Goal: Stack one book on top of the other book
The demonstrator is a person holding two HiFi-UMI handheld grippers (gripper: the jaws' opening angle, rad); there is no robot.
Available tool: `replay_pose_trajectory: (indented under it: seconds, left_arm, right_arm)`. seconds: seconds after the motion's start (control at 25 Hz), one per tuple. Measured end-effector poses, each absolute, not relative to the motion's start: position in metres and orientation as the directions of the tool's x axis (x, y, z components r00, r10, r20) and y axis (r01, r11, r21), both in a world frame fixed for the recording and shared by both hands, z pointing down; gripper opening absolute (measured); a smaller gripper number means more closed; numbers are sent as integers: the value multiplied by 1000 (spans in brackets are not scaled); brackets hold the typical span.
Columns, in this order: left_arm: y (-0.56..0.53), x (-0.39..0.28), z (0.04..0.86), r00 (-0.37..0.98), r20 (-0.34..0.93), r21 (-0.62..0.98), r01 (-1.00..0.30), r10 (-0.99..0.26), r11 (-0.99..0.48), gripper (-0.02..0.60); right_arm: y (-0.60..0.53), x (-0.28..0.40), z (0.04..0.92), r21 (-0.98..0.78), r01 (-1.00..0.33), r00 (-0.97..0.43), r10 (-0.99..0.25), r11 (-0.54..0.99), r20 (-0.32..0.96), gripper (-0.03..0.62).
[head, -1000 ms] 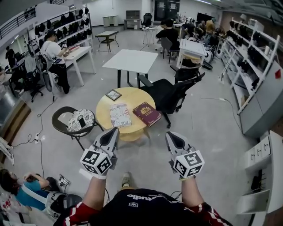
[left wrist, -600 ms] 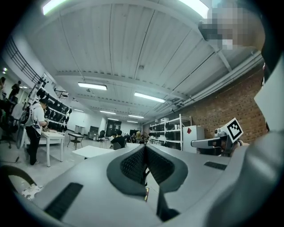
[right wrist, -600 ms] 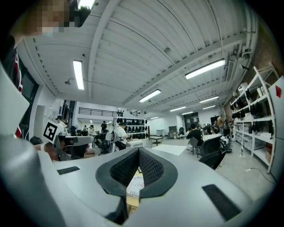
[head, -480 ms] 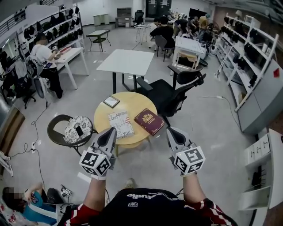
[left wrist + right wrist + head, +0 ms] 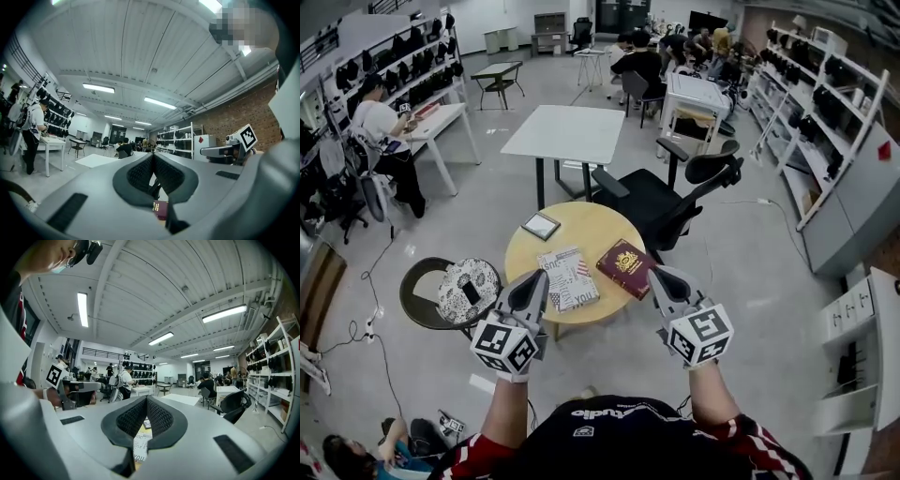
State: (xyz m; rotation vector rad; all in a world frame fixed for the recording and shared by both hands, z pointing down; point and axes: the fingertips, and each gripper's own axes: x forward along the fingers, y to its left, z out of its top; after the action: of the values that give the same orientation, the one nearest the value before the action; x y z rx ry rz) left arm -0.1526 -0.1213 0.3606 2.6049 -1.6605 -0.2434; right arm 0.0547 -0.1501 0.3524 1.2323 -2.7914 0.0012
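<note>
The round table is brought nearer than before, and the maroon book is found just beyond the right gripper, the white book beyond the left gripper, both closed on nothing.

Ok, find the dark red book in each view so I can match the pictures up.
Head view: the dark red book lies on the right side of the round table.
Left gripper view: the book shows low at centre, under the left gripper's shut tongs.
Right gripper view: not in it; only the white printed book shows.
Shared landmark: the white square table, beyond the tongs in all three.
</note>
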Motion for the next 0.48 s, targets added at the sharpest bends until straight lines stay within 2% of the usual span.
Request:
replay_pose_trajectory:
  seconds: [0.48]
  left_arm:
    - [-165, -210, 374, 455, -99, 134, -875, -885, -465, 17]
  right_arm:
    - [-188, 8, 356, 61, -789, -604, -789, 612, 107, 26]
